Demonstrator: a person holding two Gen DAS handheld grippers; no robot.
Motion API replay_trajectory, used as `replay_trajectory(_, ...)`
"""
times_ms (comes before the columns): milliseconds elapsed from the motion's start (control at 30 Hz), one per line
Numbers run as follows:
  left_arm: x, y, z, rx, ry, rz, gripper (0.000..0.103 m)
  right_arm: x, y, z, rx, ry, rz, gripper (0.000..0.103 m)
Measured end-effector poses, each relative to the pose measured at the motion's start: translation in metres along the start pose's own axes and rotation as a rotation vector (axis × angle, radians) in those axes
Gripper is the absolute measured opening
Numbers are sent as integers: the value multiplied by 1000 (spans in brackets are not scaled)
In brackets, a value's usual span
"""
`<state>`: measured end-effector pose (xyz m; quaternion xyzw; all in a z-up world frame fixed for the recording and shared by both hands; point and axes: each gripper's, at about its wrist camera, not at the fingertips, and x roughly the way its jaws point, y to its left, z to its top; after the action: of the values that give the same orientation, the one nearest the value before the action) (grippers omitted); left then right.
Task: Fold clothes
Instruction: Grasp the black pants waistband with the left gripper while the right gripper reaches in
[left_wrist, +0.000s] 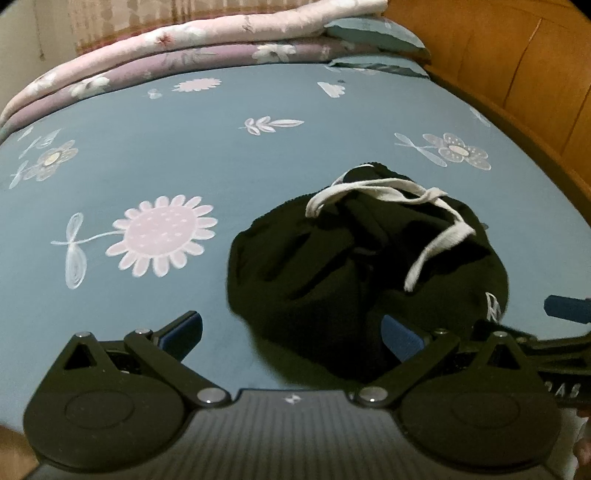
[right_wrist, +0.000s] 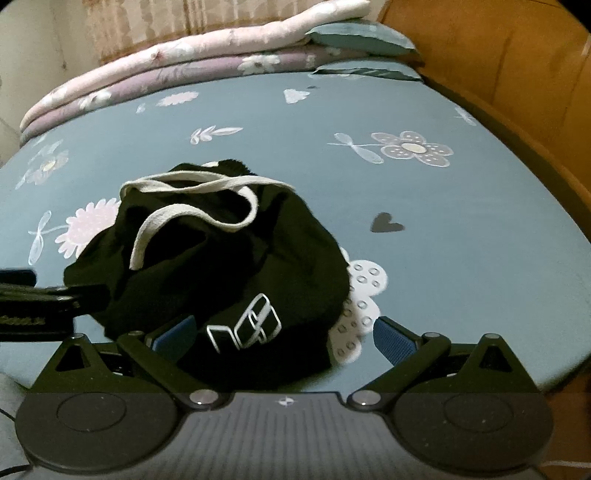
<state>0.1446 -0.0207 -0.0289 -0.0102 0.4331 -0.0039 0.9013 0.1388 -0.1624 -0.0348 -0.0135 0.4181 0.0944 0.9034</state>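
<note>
left gripper (left_wrist: 291, 332) jaws wide, right gripper (right_wrist: 282, 338) too, empty

Crumpled garment (left_wrist: 354, 266) on bed (left_wrist: 184, 147), folded quilts (left_wrist: 166, 48) behind.

Black clothing (left_wrist: 332, 266) sits in a soft, bunched heap on the blue flower bedsheet (left_wrist: 184, 155), not folded. A long white string (left_wrist: 428, 206) loops over the top w/ one loose end hanging down. A white logo (right_wrist: 247, 325) shows on the near side. On the sheet, the heap lies just right of the big pink flower (left_wrist: 162, 236).
</note>
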Motion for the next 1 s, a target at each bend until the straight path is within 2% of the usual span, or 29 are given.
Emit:
replay_trajectory(100,21,-3,6,34,19,24,102,17,5,5,-30,11,-7,103)
replay_trajectory(400,76,3,21,47,69,4,102,64,8,20,-90,34,36,103)
replay_trajectory(533,93,10,31,30,49,-44,103,80,0,34,-82,21,79,103)
replay_trajectory(667,107,22,31,-32,79,-88,103,92,-10,37,-40,34,141,103)
replay_trajectory(800,107,38,15,-78,52,-171,103,96,-23,26,29,30,209,103)
replay_trajectory(900,103,40,8,-62,33,-186,103,107,-44,18,170,70,303,103)
replay_trajectory(1000,99,42,-6,-56,-33,-198,103,103,-43,13,102,30,300,103)
